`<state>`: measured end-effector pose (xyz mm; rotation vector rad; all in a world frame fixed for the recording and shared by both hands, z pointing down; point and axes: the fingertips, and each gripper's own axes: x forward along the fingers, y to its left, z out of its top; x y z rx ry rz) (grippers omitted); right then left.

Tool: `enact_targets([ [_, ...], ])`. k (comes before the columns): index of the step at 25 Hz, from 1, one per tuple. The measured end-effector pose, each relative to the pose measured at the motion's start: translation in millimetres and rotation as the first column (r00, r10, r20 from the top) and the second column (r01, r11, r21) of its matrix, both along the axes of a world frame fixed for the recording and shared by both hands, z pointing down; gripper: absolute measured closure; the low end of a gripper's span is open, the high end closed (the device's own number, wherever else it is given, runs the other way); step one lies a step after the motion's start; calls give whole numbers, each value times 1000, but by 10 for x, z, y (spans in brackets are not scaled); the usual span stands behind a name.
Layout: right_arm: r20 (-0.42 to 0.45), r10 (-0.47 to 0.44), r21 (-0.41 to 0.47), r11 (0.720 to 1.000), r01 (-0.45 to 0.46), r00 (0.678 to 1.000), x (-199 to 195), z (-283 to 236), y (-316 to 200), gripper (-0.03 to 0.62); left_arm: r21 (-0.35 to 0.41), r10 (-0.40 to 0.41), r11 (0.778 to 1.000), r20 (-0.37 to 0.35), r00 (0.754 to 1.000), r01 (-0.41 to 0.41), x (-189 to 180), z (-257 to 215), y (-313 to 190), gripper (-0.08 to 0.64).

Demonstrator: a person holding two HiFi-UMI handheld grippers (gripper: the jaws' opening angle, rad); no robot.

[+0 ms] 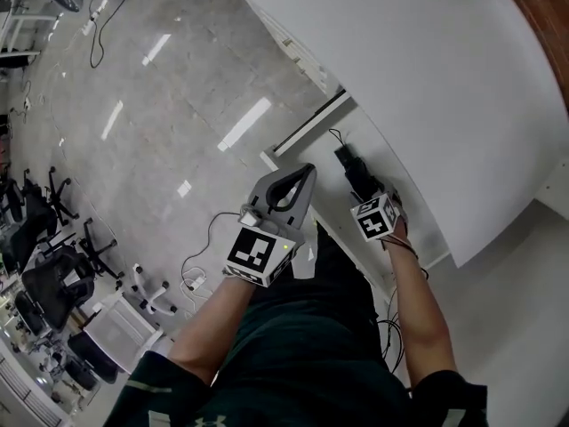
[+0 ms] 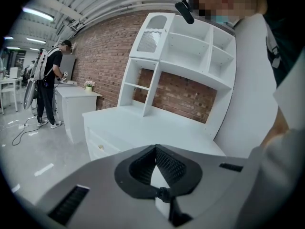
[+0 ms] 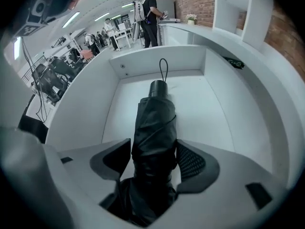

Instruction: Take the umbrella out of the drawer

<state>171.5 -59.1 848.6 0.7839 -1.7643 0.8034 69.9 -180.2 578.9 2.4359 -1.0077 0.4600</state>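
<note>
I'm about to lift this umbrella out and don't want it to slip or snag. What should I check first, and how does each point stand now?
1. Right gripper shut on the umbrella: ok, both pads press the folded canopy.
2. Drawer open far enough: ok, its floor and walls show.
3. Strap loop free: ok, hooked on nothing visible.
4. Left gripper out of the way: ok, shut, empty, not on the umbrella.
5. Umbrella lifted off the drawer floor: cannot tell.
</note>
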Motion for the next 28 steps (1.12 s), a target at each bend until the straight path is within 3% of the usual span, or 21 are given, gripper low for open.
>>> enact_targets([
  [13, -84, 47, 1, 999, -48, 995, 14, 249, -85, 322, -11, -5, 1000, 14, 1000, 5, -91, 38, 52, 554],
  [18, -102, 35, 13, 999, -34, 994, 18, 217, -101, 394, -3, -9, 1000, 18, 1000, 9, -165, 1, 63, 554],
  [23, -77, 4, 17, 1000, -3, 997, -2, 92, -31, 408, 5, -4, 1000, 22, 1000, 4, -220, -66, 107, 554],
  [28, -30, 31, 86, 996, -29, 999, -45, -230, -77, 408, 26, -10, 1000, 8, 1000, 10, -319, -169, 107, 554],
])
